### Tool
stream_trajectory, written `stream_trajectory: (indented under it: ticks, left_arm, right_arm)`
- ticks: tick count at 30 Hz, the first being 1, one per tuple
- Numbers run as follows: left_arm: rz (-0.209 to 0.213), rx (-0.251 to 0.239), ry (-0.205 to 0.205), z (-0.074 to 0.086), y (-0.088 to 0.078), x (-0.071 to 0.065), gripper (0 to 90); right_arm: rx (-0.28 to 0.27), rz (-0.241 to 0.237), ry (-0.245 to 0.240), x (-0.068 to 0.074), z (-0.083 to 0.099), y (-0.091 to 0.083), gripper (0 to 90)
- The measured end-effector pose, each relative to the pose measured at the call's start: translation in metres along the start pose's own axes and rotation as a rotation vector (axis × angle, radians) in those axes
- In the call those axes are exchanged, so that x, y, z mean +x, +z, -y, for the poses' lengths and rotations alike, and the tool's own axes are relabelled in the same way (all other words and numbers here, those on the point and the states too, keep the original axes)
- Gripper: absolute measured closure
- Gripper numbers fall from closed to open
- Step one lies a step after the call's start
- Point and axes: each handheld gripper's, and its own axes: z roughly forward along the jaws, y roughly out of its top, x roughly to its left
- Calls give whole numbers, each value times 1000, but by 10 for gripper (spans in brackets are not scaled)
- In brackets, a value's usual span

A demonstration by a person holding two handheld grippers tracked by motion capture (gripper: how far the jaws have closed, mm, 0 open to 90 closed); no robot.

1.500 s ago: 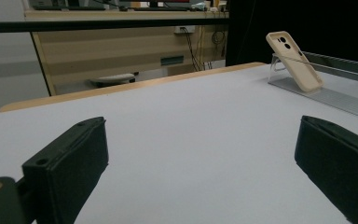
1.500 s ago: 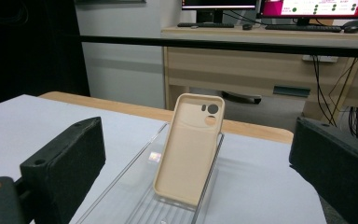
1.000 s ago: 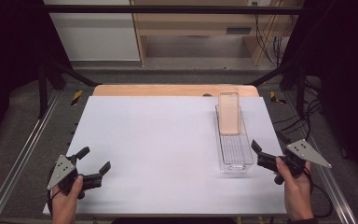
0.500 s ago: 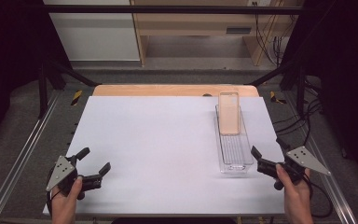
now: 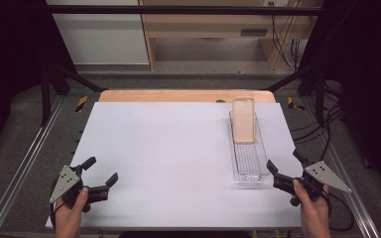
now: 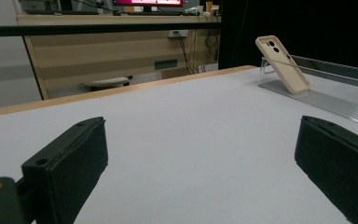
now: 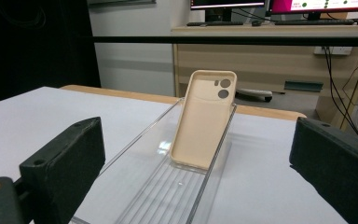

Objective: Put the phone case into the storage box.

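At the near left corner of the white table (image 5: 168, 148), a hand grips the left gripper (image 5: 100, 174), which sits low over the surface with its jaws spread wide and nothing between them. In the left gripper view the two black jaws stand far apart at the bottom corners, with bare white surface between them and the phone case (image 6: 283, 64) well off toward the far right.

The middle of the table is plain white, with a wooden strip (image 5: 178, 96) running along its far edge.

Toward the right lies a long clear tray (image 5: 248, 168), set lengthwise from near to far. The beige phone case (image 5: 243, 119) stands in its far end, tilted back, camera cutouts at the top; it seems to lean on the tray's end wall, though the clear plastic makes that contact hard to confirm. The ribbed near part of the tray is bare.

Just beside the tray's near end, the right gripper (image 5: 284, 169) is held in the other hand, jaws wide apart and gripping nothing. In the right gripper view its jaws frame the tray (image 7: 177, 186) and the case (image 7: 205, 121), both apart from them.
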Motion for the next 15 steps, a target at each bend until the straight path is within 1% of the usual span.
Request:
stream_trajectory:
  ticks: [5, 15]
  left_arm:
    - [4, -1, 2, 0, 0, -1, 21]
    - [9, 2, 6, 0, 1, -1, 21]
  right_arm:
    - [2, -7, 0, 2, 4, -1, 35]
    - [3, -34, -21, 9, 13, 0, 34]
